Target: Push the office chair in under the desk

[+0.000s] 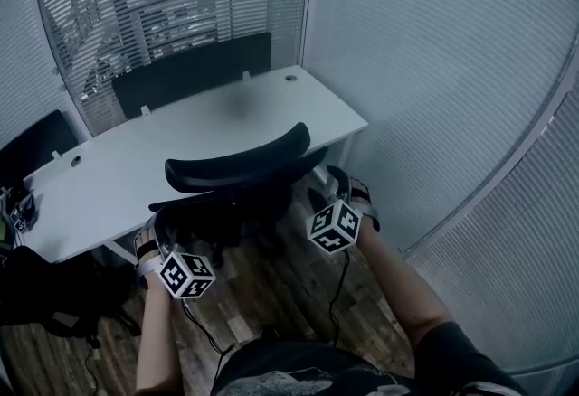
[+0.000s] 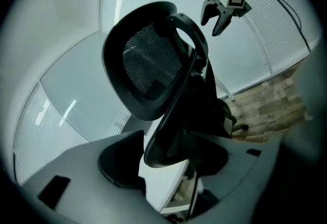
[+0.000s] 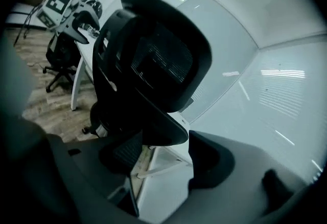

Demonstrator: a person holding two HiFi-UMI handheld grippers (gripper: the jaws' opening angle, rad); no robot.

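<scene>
From the head view, looking steeply down, we see a black office chair (image 1: pixel 237 170) with its back toward us, standing at the near edge of a white desk (image 1: pixel 226 114). Its curved headrest overlaps the desk edge. The left gripper (image 1: pixel 166 239) and the right gripper (image 1: pixel 344 188) sit at the two sides of the backrest, each in a bare-armed hand, above a wood-plank floor (image 1: pixel 271 295). We cannot tell from here how far the seat already reaches under the desk, because the backrest hides the seat, armrests and wheeled base. In the left gripper view, its jaws stand apart with the dark outer frame of the backrest running down between them. They are around it, not clamped, and whether a pad touches it is hard to make out. The mesh panel (image 2: pixel 148 59) fills the upper middle of this view. In the right gripper view, those jaws are likewise spread, with the lower edge of the backrest dipping between them and the desk's white leg showing beyond. We judge the chair to be fairly heavy, though it should roll easily if it is on castors. The mesh looks soft and yielding, and the frame stiff. The frame edges on both sides, pushed evenly, seem the best hold, so the chair does not swivel. Both gripper views are dark and strongly curved at the edges.
</scene>
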